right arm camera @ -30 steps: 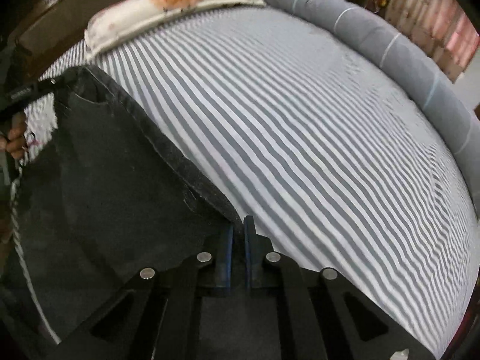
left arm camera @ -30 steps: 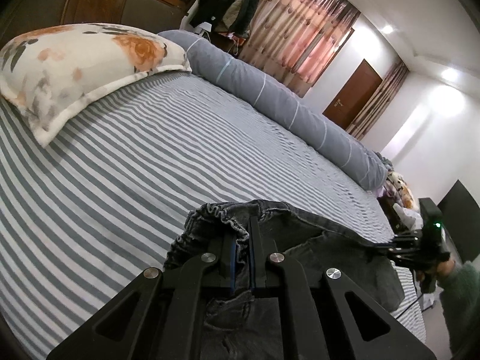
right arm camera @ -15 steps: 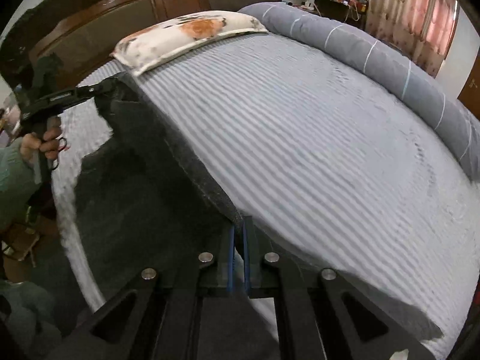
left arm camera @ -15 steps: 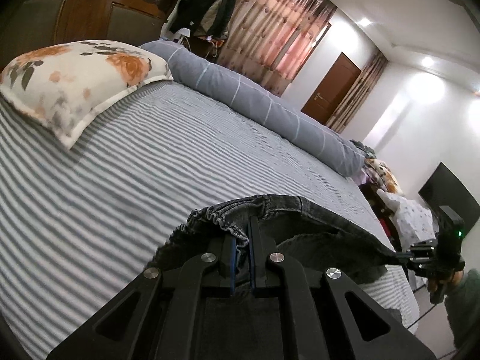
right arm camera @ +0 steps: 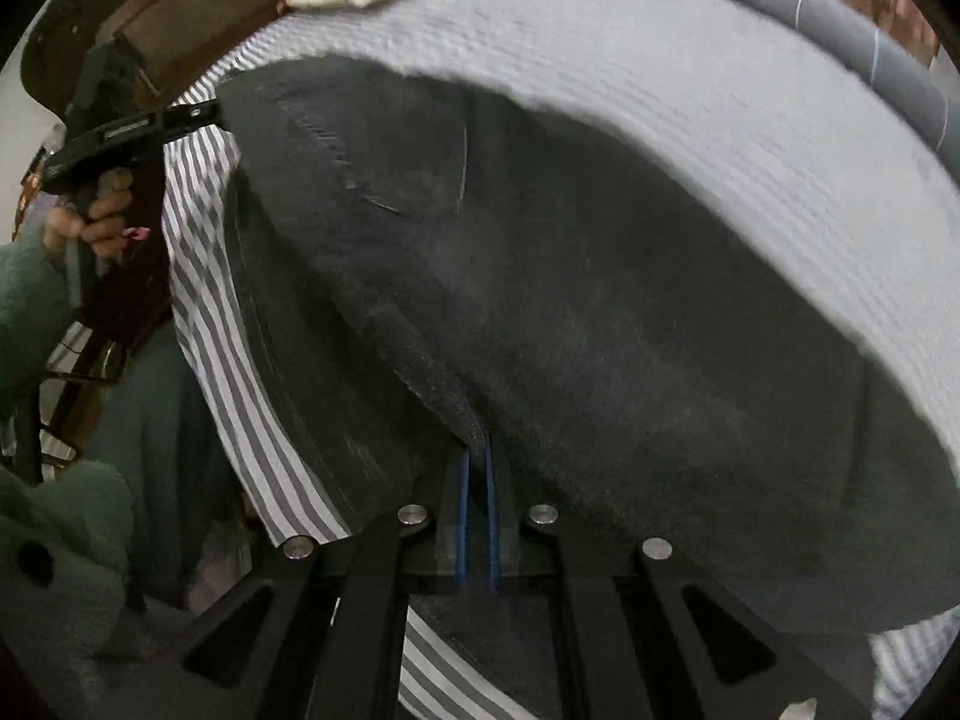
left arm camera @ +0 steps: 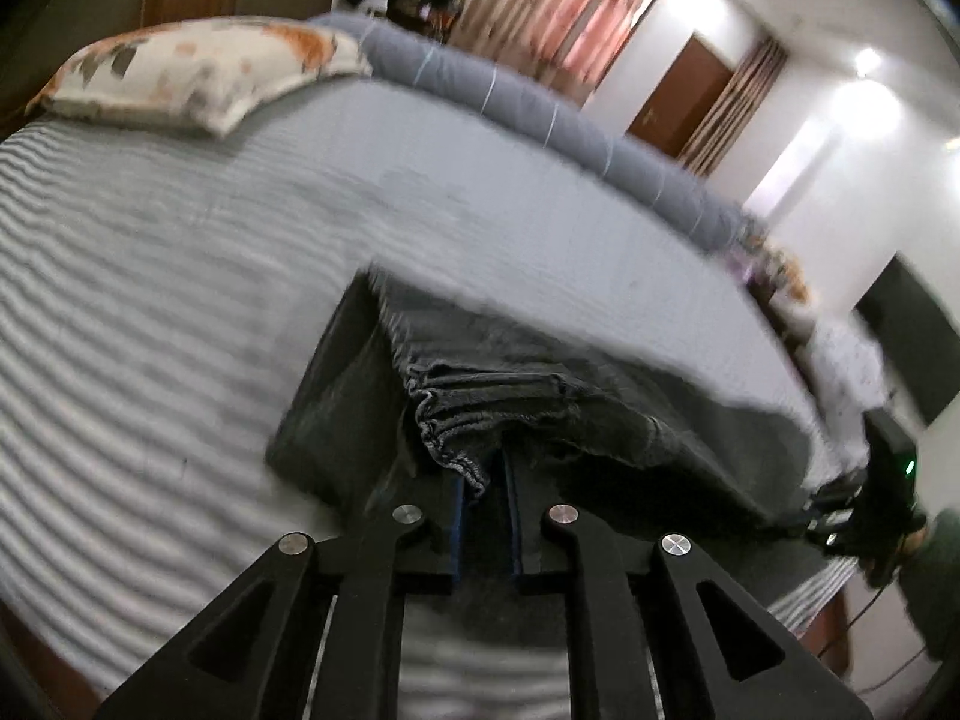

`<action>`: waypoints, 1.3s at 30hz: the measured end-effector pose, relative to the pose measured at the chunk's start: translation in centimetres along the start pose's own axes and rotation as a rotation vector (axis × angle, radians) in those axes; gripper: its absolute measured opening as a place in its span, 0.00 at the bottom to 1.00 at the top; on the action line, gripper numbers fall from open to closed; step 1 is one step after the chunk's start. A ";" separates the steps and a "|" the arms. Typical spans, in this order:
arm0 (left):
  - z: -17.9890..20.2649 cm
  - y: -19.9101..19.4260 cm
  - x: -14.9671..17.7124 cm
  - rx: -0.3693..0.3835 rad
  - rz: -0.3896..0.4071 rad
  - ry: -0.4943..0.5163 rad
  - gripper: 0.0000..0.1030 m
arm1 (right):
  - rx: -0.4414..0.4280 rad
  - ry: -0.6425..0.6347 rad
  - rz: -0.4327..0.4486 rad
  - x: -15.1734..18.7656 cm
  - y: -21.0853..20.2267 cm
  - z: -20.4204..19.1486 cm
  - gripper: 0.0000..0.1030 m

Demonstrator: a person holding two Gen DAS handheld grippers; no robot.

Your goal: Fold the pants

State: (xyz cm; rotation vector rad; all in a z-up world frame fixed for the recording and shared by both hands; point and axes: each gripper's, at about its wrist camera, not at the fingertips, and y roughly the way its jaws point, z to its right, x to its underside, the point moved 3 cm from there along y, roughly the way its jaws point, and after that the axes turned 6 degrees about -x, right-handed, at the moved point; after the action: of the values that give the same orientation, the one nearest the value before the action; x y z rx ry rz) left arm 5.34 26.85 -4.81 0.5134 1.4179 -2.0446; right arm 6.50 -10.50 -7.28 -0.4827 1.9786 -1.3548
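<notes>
Dark grey denim pants (left arm camera: 540, 402) hang stretched between my two grippers over the striped bed (left arm camera: 150, 252). My left gripper (left arm camera: 485, 480) is shut on the gathered elastic waistband. In the right wrist view the pants (right arm camera: 600, 300) spread wide over the bed's near edge, and my right gripper (right arm camera: 477, 462) is shut on their edge. The right gripper also shows at the far right of the left wrist view (left arm camera: 840, 510). The left gripper shows at the upper left of the right wrist view (right arm camera: 180, 120), clamped on the pants' far corner. Both views are motion blurred.
A floral pillow (left arm camera: 198, 72) lies at the head of the bed before a wooden headboard (right arm camera: 180, 18). A long grey bolster (left arm camera: 540, 114) runs along the far side. A door and curtains stand beyond it. My green sleeve (right arm camera: 36, 312) is at the left.
Both grippers have swung forward and down with the pants, which now spread flatter and wider over the bed. Both stay shut on the fabric.
</notes>
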 end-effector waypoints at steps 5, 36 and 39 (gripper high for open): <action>-0.4 0.9 3.0 -0.068 -0.066 0.034 0.13 | 0.008 0.030 -0.004 0.7 2.2 0.1 0.04; -4.5 1.6 1.8 0.283 -0.123 -0.669 0.47 | -0.195 0.873 0.395 7.4 -0.6 2.4 0.47; -4.5 1.9 1.6 0.244 -0.120 -0.648 0.47 | -0.213 0.954 0.398 7.2 0.1 3.6 0.47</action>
State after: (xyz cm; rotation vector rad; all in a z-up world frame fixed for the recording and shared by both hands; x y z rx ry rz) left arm 5.33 30.16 -8.78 -0.1500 0.8332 -2.2077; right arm 4.06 -17.40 -10.55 0.5756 2.7787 -1.2110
